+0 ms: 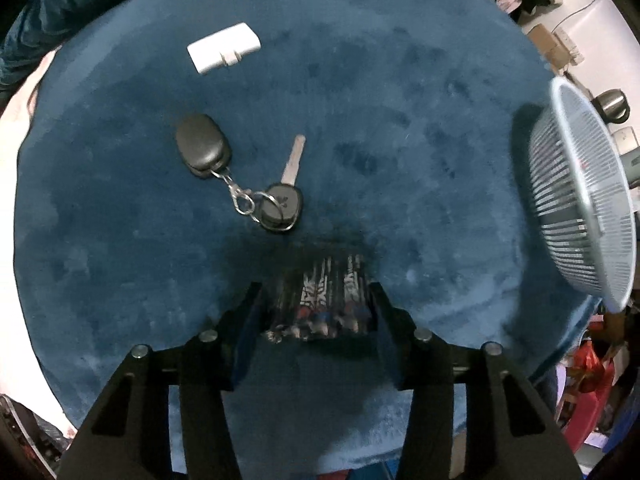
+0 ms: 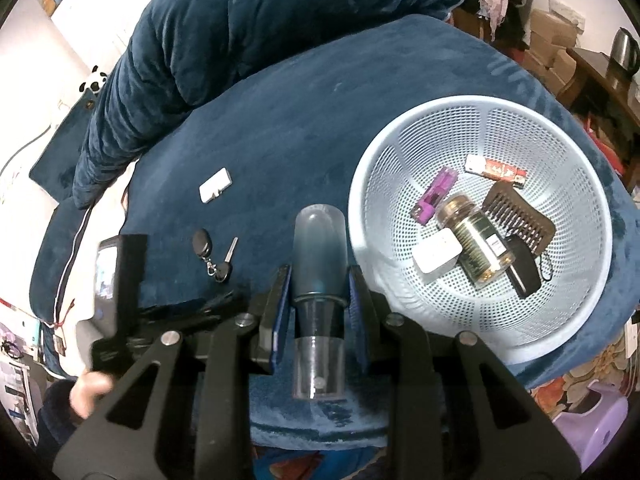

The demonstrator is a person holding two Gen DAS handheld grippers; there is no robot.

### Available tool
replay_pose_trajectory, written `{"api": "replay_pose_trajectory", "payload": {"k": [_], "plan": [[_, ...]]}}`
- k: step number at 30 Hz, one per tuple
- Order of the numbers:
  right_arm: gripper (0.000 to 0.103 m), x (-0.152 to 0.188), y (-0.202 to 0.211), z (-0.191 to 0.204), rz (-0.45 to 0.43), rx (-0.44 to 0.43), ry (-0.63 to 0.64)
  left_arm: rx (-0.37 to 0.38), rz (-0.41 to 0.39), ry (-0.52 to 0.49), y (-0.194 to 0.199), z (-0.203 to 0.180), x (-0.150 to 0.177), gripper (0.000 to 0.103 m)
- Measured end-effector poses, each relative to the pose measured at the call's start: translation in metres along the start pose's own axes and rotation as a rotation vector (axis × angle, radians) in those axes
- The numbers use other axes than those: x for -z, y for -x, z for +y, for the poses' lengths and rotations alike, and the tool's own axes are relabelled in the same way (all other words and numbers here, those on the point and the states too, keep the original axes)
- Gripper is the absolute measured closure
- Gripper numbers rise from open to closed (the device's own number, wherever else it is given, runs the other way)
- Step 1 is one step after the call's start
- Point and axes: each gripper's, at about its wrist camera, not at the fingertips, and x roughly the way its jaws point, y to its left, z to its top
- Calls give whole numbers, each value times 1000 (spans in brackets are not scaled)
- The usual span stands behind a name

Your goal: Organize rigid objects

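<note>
Basket (image 2: pixel 472 344), pale blue perforated plastic, round, sits on the blue plush cover (image 2: pixel 288 128) to the right side; in the left wrist view its slatted wall (image 1: pixel 580 200) shows at the right edge. Inside it lie a dark comb (image 2: pixel 520 212), a gold-labelled jar (image 2: pixel 474 240) on its side, a black fob (image 2: pixel 524 272), a white box (image 2: pixel 436 254), a purple case (image 2: pixel 434 196) and a red-and-white pack (image 2: pixel 496 170). Jar touches the white box and overlaps the comb's lower edge.

Right gripper (image 2: pixel 318 284) pinches a clear tube-shaped bottle (image 2: pixel 319 248) with a frosted rounded cap, dark band at the middle, clear base toward the camera. It is held above the cover, just left of the basket rim.

Left gripper (image 1: pixel 316 300) is closed on a dark printed pack (image 1: pixel 324 296), striped with white, red and blue marks; image is blurred there, so the print cannot be read. The pack is low over the cover; whether it touches cannot be told.

Loose on the cover, well apart from the basket: a white clip-like block (image 1: pixel 224 46) farthest out, then a black oval remote (image 1: pixel 202 146) linked by a metal ring chain (image 1: pixel 240 196) to a car key (image 1: pixel 286 190), black head, silver blade pointing away.
</note>
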Motion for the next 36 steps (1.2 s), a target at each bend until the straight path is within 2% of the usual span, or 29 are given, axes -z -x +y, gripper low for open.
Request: {"api": "replay_pose_trajectory", "payload": {"k": [1,2,3,6,10,12,14,16,19,22,24,26,29,31,33,36], "plan": [[75,-1,1,-1,-2,1,-1,9,-14,-3,8,0,1,62],[75,-1,2,-2,-6,3,-4,21,-20,-7,14,-1,1,87],[75,-2,3,-3,-7,3,-6,24,-27,-9,19,-2,1,91],[75,-4,6,-6,-14,6,-11,21,-53,-28,35,-3,-2,91],[75,-3,8,-6,-18,4,-11,9,-36,-1,27,2,-3,91],[75,-3,7,-6,-17,2,-7,20,2,16,15,6,-3,82],[75,-3,6,-7,-14,1,-5,18,14,12,7,2,-1,52],[75,-4,4,-8,-10,0,-6,16,24,-49,-1,-4,-2,35],[75,-5,5,-8,-9,1,-5,-39,28,-161,-15,-15,-4,34],[75,-6,5,-11,-10,5,-10,-25,59,-162,-23,-12,-5,34],[75,-8,3,-13,-9,9,-14,9,112,-85,-29,-5,-5,34],[75,-10,0,-13,-5,10,-18,14,141,31,-30,5,-4,34],[75,-11,-3,-12,-4,9,-16,13,130,226,-27,21,-2,34],[75,-12,-4,-12,-3,6,-15,56,126,324,-27,25,-3,34],[75,-12,-5,-11,-1,3,-15,64,125,365,-30,23,-5,34],[75,-10,-5,-11,1,-1,-15,16,138,410,-42,18,-11,34]]}}
